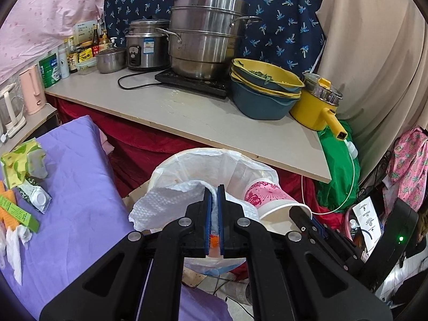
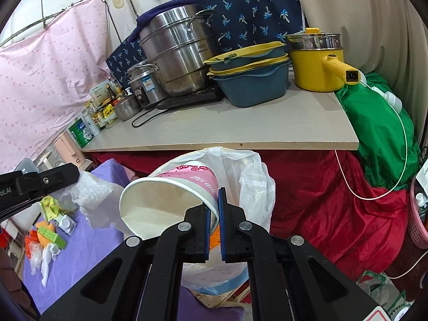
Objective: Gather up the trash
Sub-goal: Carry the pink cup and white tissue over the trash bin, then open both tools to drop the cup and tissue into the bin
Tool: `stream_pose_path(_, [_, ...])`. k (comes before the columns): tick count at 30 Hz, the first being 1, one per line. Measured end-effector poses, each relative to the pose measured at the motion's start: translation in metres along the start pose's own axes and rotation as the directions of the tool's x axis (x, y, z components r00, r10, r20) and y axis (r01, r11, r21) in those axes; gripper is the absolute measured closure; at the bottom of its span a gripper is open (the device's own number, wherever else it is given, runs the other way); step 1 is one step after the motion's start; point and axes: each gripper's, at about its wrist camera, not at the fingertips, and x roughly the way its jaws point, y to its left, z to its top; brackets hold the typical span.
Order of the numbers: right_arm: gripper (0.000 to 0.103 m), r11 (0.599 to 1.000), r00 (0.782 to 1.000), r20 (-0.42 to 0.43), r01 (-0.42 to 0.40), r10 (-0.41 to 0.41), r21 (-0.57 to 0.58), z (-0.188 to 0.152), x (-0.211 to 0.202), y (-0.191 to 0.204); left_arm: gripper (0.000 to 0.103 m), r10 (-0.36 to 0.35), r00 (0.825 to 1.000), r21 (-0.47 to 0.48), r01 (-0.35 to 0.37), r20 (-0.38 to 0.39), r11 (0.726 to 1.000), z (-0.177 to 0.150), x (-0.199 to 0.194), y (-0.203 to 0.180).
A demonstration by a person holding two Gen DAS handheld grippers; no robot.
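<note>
Bin [image 1: 214, 160], white liner, stood below counter edge [image 1: 240, 144], beside purple bed surface [image 1: 80, 187]. I held right gripper [image 2: 214, 208] pinching rim of pink paper cup [image 2: 171, 195], cup tipped over bin mouth. Left gripper [image 1: 214, 198] pinched white paper towel [image 1: 165, 203] above liner. More litter [image 1: 24, 165] lay on bed. Risk noted: towel draped outside rim, could fall to floor; simultaneous release might bounce cup off liner edge.

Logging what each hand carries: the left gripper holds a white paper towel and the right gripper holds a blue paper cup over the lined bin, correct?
Not quite. The cup is pink and white, not blue, as the right wrist view shows. The rest stands: the left gripper holds the paper towel, the right gripper the cup, over the lined bin.
</note>
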Motion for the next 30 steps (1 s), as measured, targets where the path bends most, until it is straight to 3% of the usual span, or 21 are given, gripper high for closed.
stream_pose_path(18, [0.097,1.0,0.999,-0.029,0.017,-0.017,0.002,-0.001,0.026,-0.003,0.096,-0.025,0.998,-0.057,0.022,-0.057,0.998,0.0,0.041,0.011])
stream_pose_path(22, [0.095,1.0,0.999,-0.038,0.019,-0.019,0.006,-0.002,0.031,-0.003,0.082,-0.026,0.998,-0.075,0.022,-0.056,0.997,0.001,0.044,0.017])
stream_pose_path(26, [0.091,1.0,0.999,-0.04,0.015,-0.014,0.012,-0.002,0.034,-0.001,0.055,-0.012,0.999,-0.092,0.007,-0.045,0.996,0.002,0.044,0.022])
stream_pose_path(30, [0.088,1.0,0.999,-0.035,0.011,-0.011,0.011,-0.002,0.035,0.002,0.054,-0.009,0.999,-0.106,0.004,-0.044,0.994,0.003,0.043,0.028])
